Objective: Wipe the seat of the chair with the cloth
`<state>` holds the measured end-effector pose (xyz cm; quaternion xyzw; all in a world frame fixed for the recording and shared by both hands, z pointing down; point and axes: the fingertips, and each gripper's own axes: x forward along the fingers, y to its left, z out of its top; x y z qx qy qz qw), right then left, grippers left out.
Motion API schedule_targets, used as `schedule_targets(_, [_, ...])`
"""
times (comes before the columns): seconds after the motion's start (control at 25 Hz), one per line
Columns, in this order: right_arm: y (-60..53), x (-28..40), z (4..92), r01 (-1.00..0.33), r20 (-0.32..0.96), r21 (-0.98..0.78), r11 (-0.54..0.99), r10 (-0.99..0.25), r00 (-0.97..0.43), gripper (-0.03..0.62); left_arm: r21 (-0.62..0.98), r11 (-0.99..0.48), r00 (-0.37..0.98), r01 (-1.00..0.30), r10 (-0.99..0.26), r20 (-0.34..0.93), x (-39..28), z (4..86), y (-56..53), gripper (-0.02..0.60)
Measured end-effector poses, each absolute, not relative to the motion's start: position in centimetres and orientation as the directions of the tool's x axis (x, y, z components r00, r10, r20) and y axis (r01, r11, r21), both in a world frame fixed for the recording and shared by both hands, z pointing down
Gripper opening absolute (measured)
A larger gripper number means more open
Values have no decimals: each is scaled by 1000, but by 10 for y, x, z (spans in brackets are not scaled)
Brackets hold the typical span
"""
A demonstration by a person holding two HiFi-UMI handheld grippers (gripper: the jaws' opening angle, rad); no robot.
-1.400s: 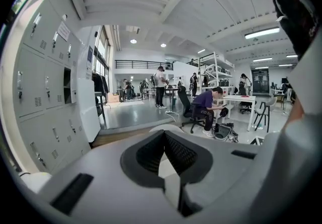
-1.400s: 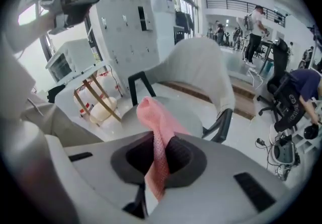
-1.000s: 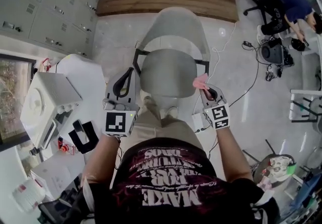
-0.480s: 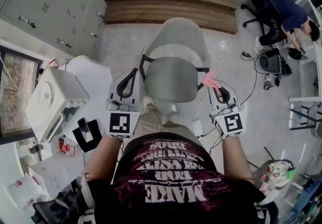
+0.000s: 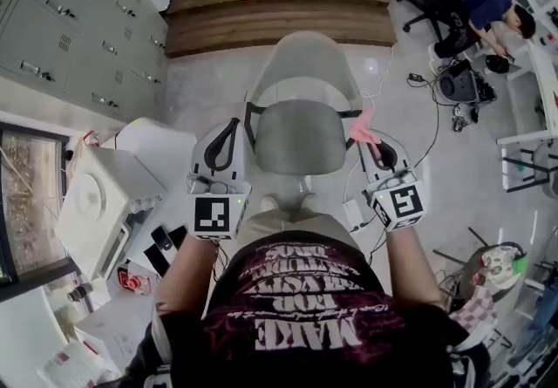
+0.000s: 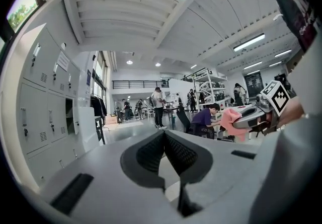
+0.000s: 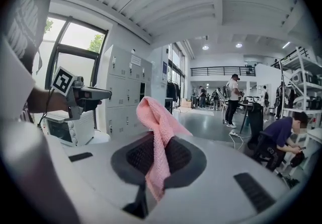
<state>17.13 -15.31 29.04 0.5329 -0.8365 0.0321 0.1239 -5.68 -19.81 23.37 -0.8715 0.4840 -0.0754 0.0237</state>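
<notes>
Right tongs (image 5: 367,139) pinch the cloth (image 7: 160,122) — left tongs (image 6: 164,135) closed, empty

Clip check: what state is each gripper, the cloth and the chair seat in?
Left hand-held gripper: shut, nothing between the jaws.
Right hand-held gripper: shut on the pink cloth.
Pink cloth: pinched, free end sticking up past the jaws.
Chair seat: bare, cloth beside its right edge, not on it.

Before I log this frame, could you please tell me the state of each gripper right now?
Left gripper: closed, with nothing between its jaws.
Right gripper: closed on the pink cloth.
</notes>
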Motion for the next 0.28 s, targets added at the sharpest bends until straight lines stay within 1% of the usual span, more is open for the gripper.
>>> schedule_targets(0.12, [-153, 155, 289, -906, 245, 84, 416, -890, -386, 28, -112, -549, 543, -828, -836, 81, -67, 229, -200, 5])
schedule_targets(0.28, [-146, 136, 288, -917, 246, 88, 389, -900, -359, 28, -87, -581, 576, -809, -814, 81, -79, 235, -193, 6])
